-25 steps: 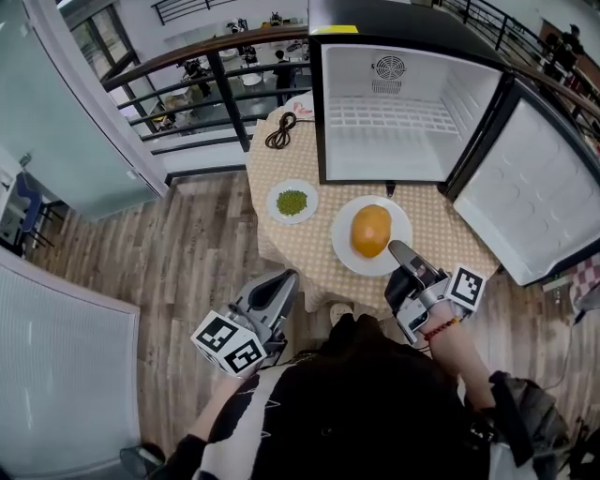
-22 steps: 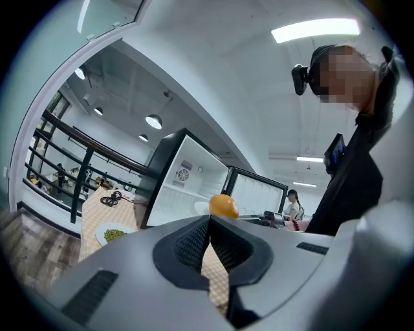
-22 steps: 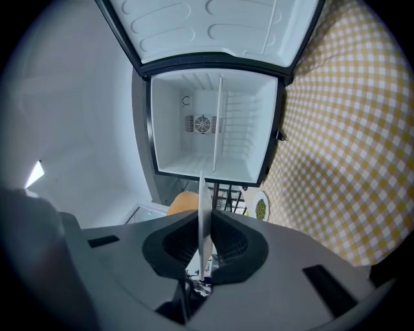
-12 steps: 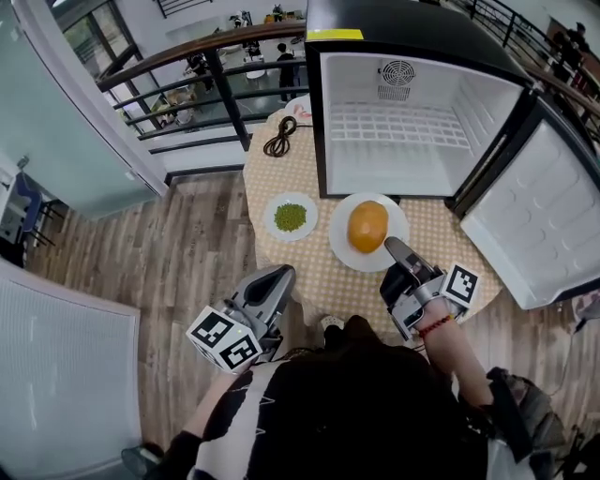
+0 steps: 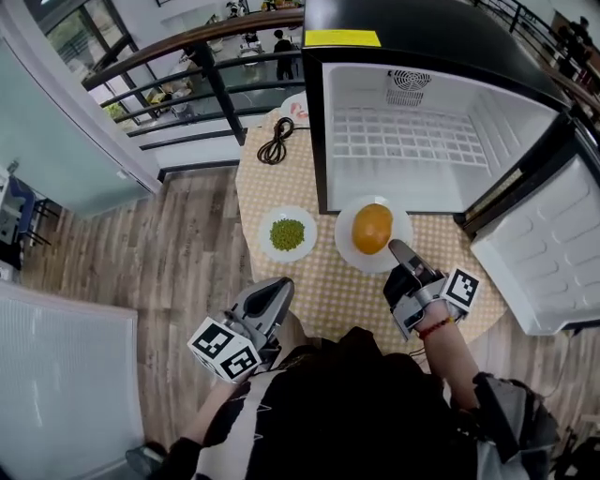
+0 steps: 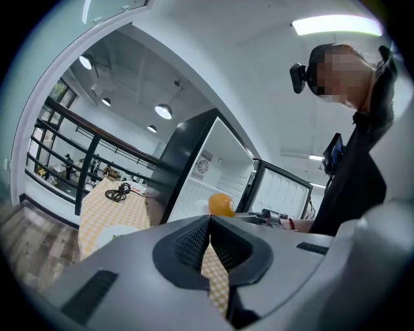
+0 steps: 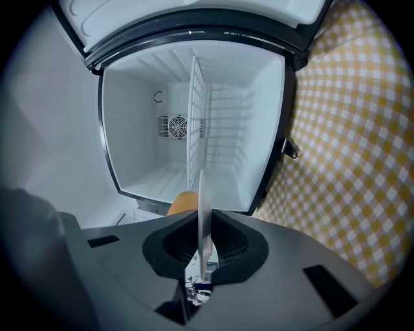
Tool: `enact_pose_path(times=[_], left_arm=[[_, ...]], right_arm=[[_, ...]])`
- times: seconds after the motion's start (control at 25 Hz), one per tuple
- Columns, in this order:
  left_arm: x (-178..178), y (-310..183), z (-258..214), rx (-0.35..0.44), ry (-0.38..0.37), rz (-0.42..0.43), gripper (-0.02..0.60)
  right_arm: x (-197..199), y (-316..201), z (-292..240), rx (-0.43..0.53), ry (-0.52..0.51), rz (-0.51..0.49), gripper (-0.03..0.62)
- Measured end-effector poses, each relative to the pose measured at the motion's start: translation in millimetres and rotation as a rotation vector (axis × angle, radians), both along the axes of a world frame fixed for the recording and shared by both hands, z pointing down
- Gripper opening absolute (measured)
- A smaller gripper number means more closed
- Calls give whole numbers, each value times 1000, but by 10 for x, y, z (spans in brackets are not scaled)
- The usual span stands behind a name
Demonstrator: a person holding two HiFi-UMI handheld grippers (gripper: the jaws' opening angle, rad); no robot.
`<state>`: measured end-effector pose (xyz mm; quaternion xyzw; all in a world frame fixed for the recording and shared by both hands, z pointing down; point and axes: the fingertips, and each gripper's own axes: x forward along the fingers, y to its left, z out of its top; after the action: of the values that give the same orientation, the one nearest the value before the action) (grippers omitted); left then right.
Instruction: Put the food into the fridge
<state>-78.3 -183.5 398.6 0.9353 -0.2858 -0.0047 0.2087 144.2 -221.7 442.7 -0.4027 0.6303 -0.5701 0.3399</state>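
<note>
The worry here is the thin hold: the right tool [image 5: 395,249] is clamped on the near rim of the white plate [image 5: 400,212] and nowhere else, so the whole load hangs off one edge. The round orange fruit [image 5: 372,228] sits loose in the middle, just in front of the open fridge [image 5: 422,28] and not yet inside. If the plate tips, I'd expect the fruit to roll off, or the rim to slip from the pads. The far edge could also catch on the fridge's bottom lip. I can't tell whether the plate is lifted or resting on the cloth. The left tool [image 5: 277,291] is closed on nothing, back by the desk's near edge, giving no support. A small plate [image 5: 265,236] of green food [image 5: 287,233] lies near to the left and could be nudged. The desk [image 5: 347,291] wears a yellow checked cloth, with a coiled black cable [image 5: 275,142] at its far side. Around it are a wooden floor [image 5: 141,253] and a dark railing [image 5: 206,75] beyond.
</note>
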Motion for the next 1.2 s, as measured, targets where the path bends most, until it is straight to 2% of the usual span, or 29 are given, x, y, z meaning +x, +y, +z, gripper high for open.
enact_pose_path(times=[0.4, 0.68, 1.2], left_arm=[[-341, -269, 202, -44, -14, -124, 13], [-529, -376, 301, -64, -30, -203, 12], [-437, -311, 498, -118, -42, -183, 12]], right_arm=[[221, -683, 262, -16, 58, 53, 38], [229, -962, 457, -46, 39, 85, 38], [267, -1304, 641, -94, 45, 126, 38]])
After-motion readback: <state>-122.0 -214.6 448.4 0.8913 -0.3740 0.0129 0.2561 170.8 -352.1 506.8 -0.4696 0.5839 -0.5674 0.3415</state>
